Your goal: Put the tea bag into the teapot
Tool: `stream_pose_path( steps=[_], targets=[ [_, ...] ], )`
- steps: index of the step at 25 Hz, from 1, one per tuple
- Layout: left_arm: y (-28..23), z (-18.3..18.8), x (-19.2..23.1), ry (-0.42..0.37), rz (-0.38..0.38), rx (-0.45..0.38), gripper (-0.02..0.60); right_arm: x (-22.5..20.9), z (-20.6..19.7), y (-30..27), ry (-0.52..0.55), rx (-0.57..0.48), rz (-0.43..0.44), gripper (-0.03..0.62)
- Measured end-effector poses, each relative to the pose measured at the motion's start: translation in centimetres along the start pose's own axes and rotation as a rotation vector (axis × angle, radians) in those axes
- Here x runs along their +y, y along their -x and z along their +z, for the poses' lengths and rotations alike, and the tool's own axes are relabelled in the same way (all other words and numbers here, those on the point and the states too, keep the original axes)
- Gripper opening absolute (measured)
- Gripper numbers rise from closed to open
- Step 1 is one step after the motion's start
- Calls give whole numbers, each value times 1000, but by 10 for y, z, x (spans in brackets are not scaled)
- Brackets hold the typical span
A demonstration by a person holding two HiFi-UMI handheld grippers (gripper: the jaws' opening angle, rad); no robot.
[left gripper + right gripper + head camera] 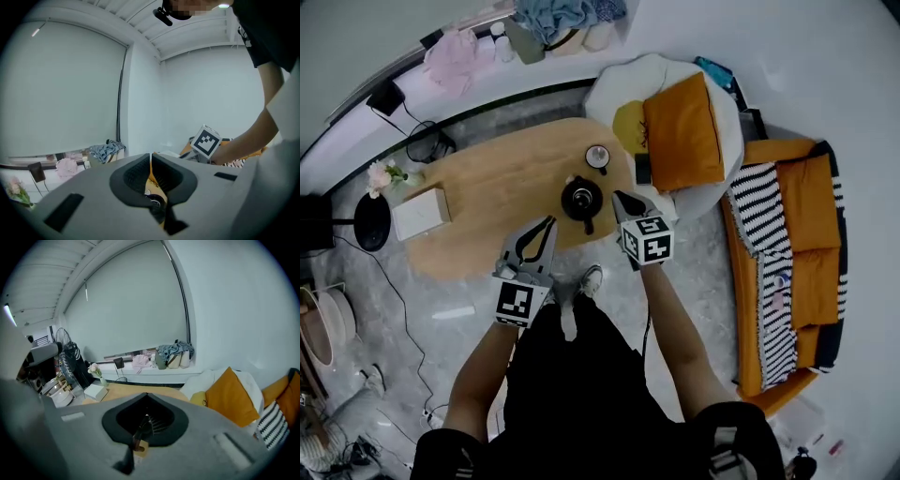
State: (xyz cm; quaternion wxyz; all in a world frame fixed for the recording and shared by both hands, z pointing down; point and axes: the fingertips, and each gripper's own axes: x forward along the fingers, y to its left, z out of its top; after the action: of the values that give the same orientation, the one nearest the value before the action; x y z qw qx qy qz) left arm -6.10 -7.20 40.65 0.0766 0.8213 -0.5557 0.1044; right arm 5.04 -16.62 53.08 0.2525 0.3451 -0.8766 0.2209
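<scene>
A black teapot (pixel 581 199) stands on the oval wooden table (pixel 487 187), its handle pointing toward me. No tea bag shows in any view. My right gripper (pixel 619 197) hovers just right of the teapot, jaws shut; in the right gripper view (pixel 146 397) the pads meet, and through the hollow below them show a dark strip and a bit of tan that I cannot identify. My left gripper (pixel 549 223) hangs over the table's near edge, in front of the teapot. In the left gripper view (pixel 151 157) its pads stand together with only a thin slit, nothing seen held.
A small round cup (pixel 597 157) sits behind the teapot. A white box (pixel 420 214) and a vase of flowers (pixel 382 175) stand at the table's left end. A white chair with an orange cushion (pixel 680 131) and a striped sofa (pixel 787 262) are on the right.
</scene>
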Motion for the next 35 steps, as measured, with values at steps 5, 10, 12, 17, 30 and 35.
stream_pose_path(
  steps=[5, 10, 12, 17, 30, 35],
  targets=[
    [5, 37, 2, -13, 4, -54, 18, -4, 44, 37, 23, -79, -24, 5],
    [5, 80, 10, -28, -6, -112, 18, -4, 97, 72, 64, -176, -34, 5],
    [8, 95, 14, -33, -1, -128, 18, -1, 119, 89, 82, -223, -36, 5],
    [24, 130, 25, -43, 16, -188, 18, 20, 164, 140, 120, -364, -37, 5],
    [66, 180, 45, -29, 55, -272, 18, 46, 204, 261, 253, -589, -78, 5],
    [90, 192, 58, -22, 110, -328, 18, 50, 196, 298, 269, -649, -150, 5]
  ],
)
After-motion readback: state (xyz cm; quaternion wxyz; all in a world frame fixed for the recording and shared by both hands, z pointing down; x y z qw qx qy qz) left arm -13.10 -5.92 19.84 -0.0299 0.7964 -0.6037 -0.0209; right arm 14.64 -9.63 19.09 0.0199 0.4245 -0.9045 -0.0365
